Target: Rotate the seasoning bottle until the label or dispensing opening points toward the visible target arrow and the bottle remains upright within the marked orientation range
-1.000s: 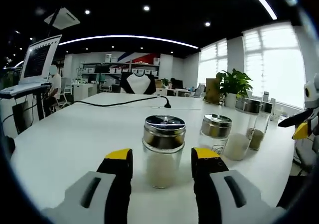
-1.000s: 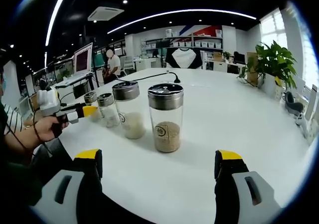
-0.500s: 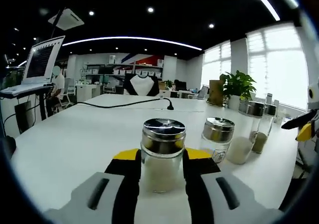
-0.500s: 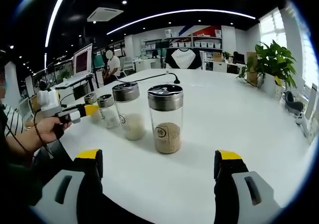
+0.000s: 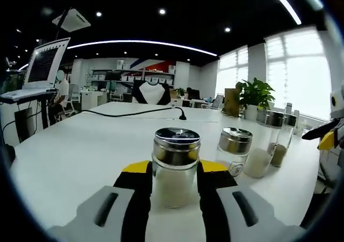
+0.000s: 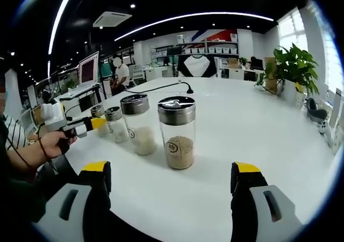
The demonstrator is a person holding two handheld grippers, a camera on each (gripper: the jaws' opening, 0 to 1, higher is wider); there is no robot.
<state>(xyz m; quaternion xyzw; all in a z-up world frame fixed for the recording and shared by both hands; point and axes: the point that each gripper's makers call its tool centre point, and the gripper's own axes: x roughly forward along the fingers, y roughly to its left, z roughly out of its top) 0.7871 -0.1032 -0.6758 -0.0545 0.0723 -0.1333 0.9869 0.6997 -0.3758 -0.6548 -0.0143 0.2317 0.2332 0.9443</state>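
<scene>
A row of glass seasoning bottles with metal lids stands on a white table [image 5: 80, 145]. My left gripper [image 5: 174, 169] is shut on the nearest bottle [image 5: 176, 156], which holds white grains and stands upright. In the right gripper view a hand holds that left gripper [image 6: 95, 123] at the far-left bottle [image 6: 97, 112]. My right gripper [image 6: 171, 177] is open and apart from the bottle of brown seasoning [image 6: 177, 132] ahead of it. I see no arrow mark on the table.
Beside the held bottle stand a short bottle [image 5: 233, 150], a tall one with white powder [image 5: 263, 140] and a brown-filled one [image 5: 282, 140]. A black cable [image 5: 134, 111] crosses the far table. A potted plant [image 5: 252, 91] and a laptop [image 5: 45, 64] flank it.
One second ago my left jaws stood apart around the bottle; they have since closed on it and hold still. The right gripper's view has drawn back slightly.
</scene>
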